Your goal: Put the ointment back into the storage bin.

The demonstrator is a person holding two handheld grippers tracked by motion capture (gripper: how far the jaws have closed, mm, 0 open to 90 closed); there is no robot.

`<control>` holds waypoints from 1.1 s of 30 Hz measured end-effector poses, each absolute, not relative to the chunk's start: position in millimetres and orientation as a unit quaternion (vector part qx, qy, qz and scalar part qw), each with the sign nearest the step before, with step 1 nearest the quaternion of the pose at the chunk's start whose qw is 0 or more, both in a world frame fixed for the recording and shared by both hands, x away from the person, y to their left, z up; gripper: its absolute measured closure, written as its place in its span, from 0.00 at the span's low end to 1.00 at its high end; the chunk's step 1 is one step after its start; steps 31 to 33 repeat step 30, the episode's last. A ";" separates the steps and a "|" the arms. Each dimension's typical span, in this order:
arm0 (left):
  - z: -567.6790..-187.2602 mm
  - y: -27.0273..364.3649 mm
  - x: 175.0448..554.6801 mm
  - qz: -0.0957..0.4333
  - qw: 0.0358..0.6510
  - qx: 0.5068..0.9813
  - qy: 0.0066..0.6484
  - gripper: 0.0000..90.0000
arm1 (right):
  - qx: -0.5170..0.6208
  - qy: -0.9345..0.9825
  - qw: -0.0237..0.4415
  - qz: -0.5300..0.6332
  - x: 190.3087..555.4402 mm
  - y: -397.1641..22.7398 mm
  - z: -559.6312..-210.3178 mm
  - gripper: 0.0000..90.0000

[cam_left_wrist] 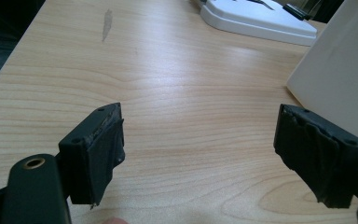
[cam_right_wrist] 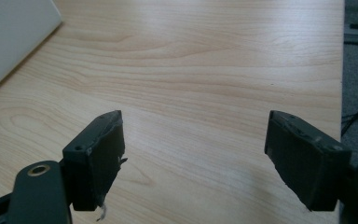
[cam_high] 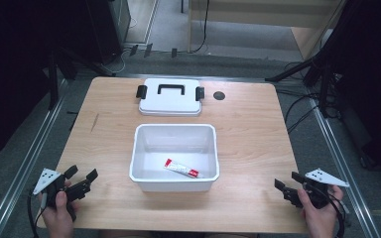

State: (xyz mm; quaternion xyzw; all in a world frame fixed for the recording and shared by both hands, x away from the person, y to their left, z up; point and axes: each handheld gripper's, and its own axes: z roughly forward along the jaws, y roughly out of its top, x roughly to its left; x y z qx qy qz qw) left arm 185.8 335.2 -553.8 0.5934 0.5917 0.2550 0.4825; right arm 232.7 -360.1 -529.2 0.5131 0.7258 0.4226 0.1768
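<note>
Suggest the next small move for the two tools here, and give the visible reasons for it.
Probably bring the right tool forward and over the white bin toward the tube lying inside it. Both tools are open and empty at the table's near edge, the left tool too, and the lid lies off behind the bin, so the tube is reachable.

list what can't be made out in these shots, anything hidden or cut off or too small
- Tube in the white bin, high view: print too small to read.
- Lid, left gripper view: far end cut off by the top edge.
- Bin, both gripper views: just an outer wall; inside hidden.
- Dark round spot, high view: too small to identify.
</note>
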 end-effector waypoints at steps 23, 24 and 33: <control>-553.3 330.9 186.3 0.261 0.467 0.605 0.591 0.19 | 0.523 0.679 0.250 0.450 208.7 -368.8 -546.3 0.21; -553.4 331.4 186.1 0.260 0.468 0.603 0.592 0.18 | 0.516 0.681 0.214 0.474 210.1 -371.4 -546.9 0.21; -553.5 331.6 186.2 0.258 0.469 0.603 0.591 0.18 | 0.521 0.658 0.208 0.502 208.1 -374.5 -547.2 0.23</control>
